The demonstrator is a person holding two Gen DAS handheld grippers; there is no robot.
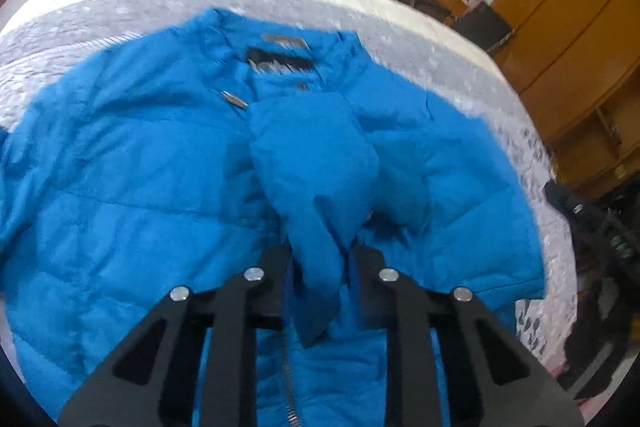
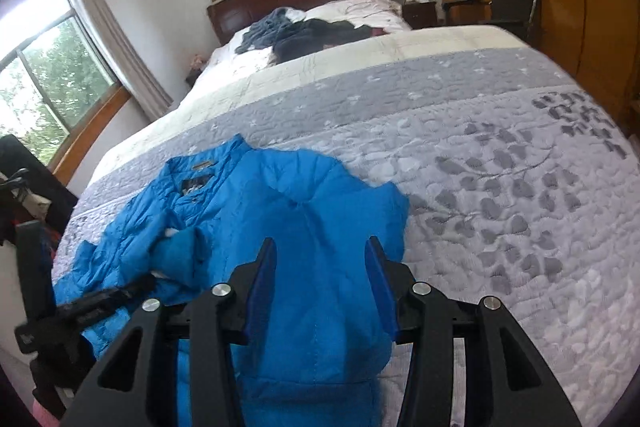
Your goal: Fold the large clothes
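Right of the puffy blue quilted jacket (image 2: 256, 211), the grey leaf-patterned quilt (image 2: 500, 187) lay bare. Beyond the jacket, a heap of dark clothes (image 2: 304, 31) blocked the bed's head end.

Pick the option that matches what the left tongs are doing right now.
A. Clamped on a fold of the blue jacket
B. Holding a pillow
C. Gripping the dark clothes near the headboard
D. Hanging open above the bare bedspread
A: in the left wrist view the left tongs are closed on a bunched fold of the blue jacket, while the right tongs stand open over it.
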